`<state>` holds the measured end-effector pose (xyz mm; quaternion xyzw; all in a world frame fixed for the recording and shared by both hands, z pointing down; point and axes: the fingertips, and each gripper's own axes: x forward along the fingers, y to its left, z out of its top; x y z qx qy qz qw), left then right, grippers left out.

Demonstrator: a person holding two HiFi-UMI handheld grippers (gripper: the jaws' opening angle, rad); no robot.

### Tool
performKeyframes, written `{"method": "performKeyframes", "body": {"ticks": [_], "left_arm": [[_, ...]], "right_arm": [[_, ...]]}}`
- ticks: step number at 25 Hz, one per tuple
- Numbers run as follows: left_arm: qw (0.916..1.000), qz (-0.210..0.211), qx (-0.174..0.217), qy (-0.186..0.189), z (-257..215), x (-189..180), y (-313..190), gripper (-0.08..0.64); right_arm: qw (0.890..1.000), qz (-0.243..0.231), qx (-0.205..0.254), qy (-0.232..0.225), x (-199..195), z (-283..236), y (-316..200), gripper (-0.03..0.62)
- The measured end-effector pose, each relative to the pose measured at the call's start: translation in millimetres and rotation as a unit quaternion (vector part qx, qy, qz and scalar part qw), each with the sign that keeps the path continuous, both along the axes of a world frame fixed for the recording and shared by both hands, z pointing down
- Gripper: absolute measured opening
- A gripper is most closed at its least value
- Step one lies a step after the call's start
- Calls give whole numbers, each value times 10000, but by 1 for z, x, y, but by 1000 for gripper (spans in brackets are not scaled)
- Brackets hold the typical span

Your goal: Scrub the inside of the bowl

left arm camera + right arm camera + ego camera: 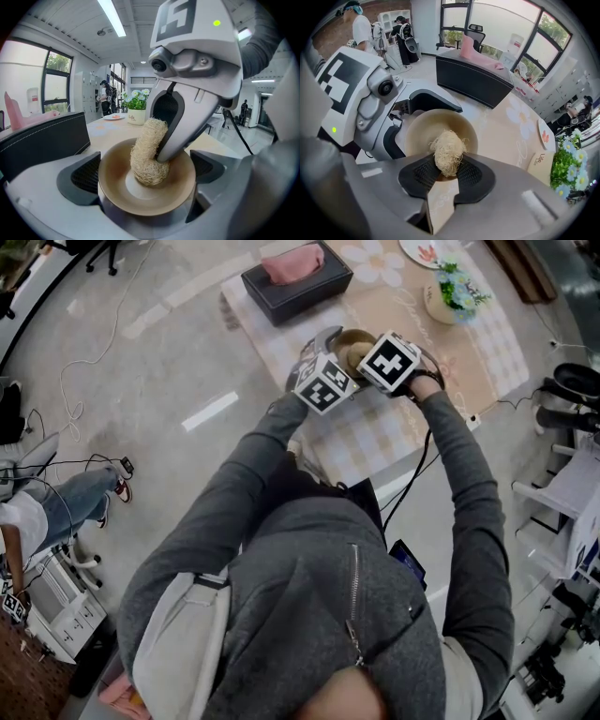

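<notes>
Bowl (117,187) sits squeezed between the left gripper's (146,174) jaws, above the table (450,343). The right gripper (447,174) pinches a scrubber (149,145), pressed into the bowl's bottom. Scrubbing looks under way; the sides probably need rubbing too.

- We read "Life" on the front of the cream flower pot (136,116) in the left gripper view. A smaller line sits under it, too small for us to read.
- In the right gripper view we read "Life" on it again.
</notes>
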<state>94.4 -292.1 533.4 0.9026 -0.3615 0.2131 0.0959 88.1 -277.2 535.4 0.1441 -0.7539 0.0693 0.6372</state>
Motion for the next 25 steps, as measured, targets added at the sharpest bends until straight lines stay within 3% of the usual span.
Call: {"method": "performKeyframes", "body": {"ticks": [12,21,25], "left_arm": [[10000,7,3,-11,0,1,0,595],[9999,81,-76,15,3,2,0,598],[9999,51,138,61,-3,0,1,598]], "right_arm": [[9998,105,-93,-102,0,-6,6,84],[9977,424,-130,-515,0,-7,6,87],[9980,415,-56,-465,-1,-7,5,87]]}}
